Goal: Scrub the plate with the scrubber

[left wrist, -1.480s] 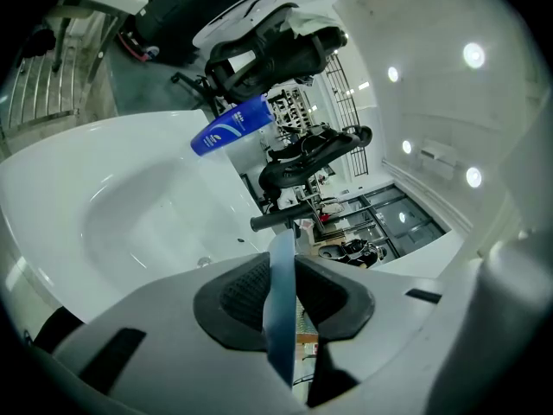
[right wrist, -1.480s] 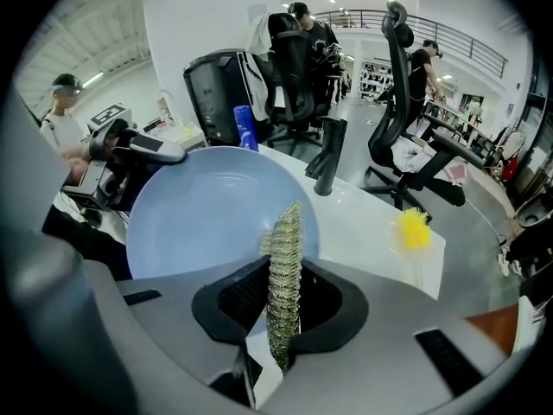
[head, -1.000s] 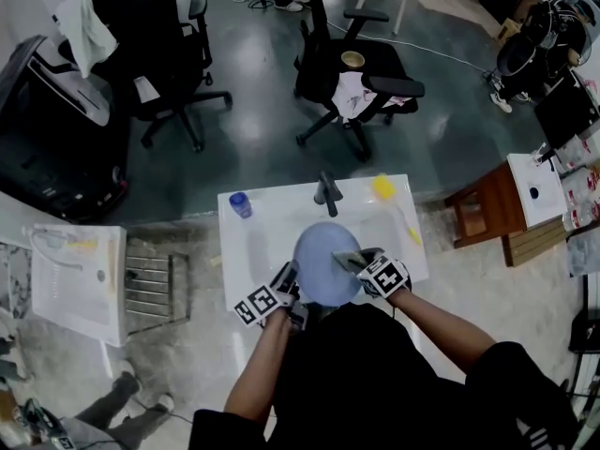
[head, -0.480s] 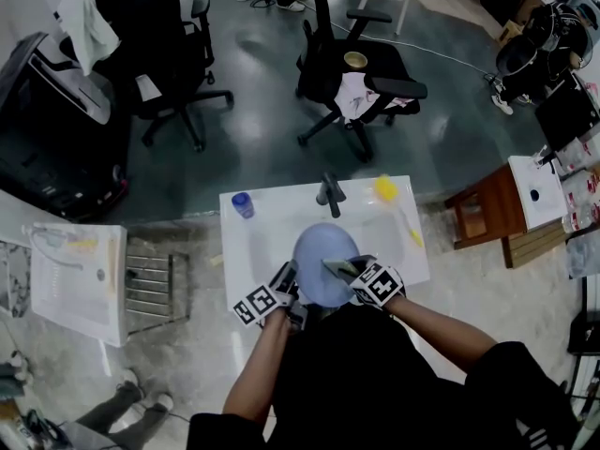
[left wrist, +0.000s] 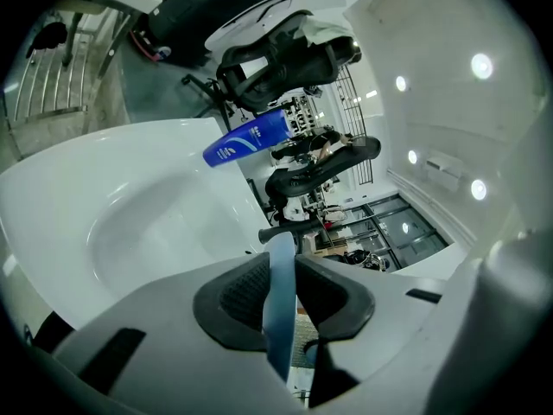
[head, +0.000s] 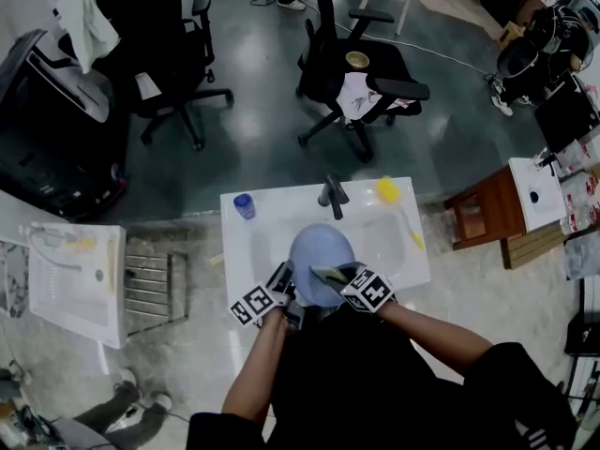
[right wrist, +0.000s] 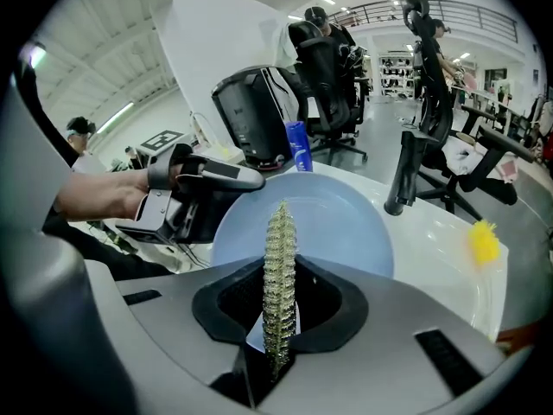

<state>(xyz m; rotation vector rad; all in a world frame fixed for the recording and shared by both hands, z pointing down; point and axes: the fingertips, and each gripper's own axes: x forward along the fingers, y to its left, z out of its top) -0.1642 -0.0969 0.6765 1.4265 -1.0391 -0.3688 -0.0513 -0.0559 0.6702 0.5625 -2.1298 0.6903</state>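
Movement lies all with the right claw [head: 341,279], which is clamped on the scrubber [head: 328,275] held edge-on and has drawn it across the lower face of the blue plate [head: 319,247], toward the left claw [head: 284,284]. That left claw stays closed on the plate's near rim, holding it tilted over the white sink [head: 248,242], just ahead of both claws. I judge this a scrubbing stroke under way, with the plate's upper part likely yet to be covered.
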